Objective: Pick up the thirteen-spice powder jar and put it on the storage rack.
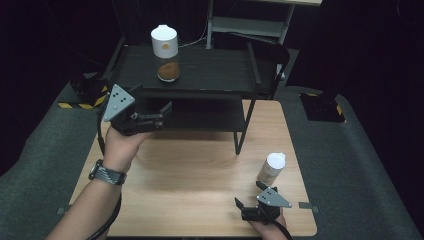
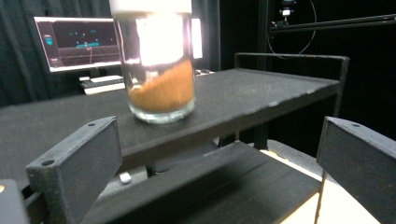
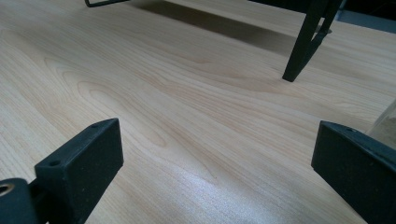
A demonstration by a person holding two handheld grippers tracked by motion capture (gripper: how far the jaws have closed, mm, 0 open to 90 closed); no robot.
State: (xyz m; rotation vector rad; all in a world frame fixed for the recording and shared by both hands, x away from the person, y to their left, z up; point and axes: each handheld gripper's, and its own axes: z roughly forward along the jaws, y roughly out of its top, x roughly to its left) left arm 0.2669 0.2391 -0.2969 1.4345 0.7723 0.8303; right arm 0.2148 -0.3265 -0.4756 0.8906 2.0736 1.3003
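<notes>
A glass jar (image 1: 165, 52) with a white lid and brown powder in its bottom stands on the top board of a black shelf rack (image 1: 215, 75). My left gripper (image 1: 164, 114) hovers open at the rack's front left, just below the top board. In the left gripper view the jar (image 2: 161, 70) stands close ahead, beyond the open jaws, and nothing is between them (image 2: 210, 158). A small bottle (image 1: 272, 167) with a white cap stands on the wooden table at the right. My right gripper (image 1: 249, 195) is open and low, just in front of and left of that bottle.
The rack has a lower board (image 2: 210, 186) and thin black legs (image 3: 303, 42) standing on the wooden table (image 1: 200, 180). The bottle's edge (image 3: 387, 123) shows at the right of the right gripper view. A lit monitor (image 2: 77, 42) stands behind the rack.
</notes>
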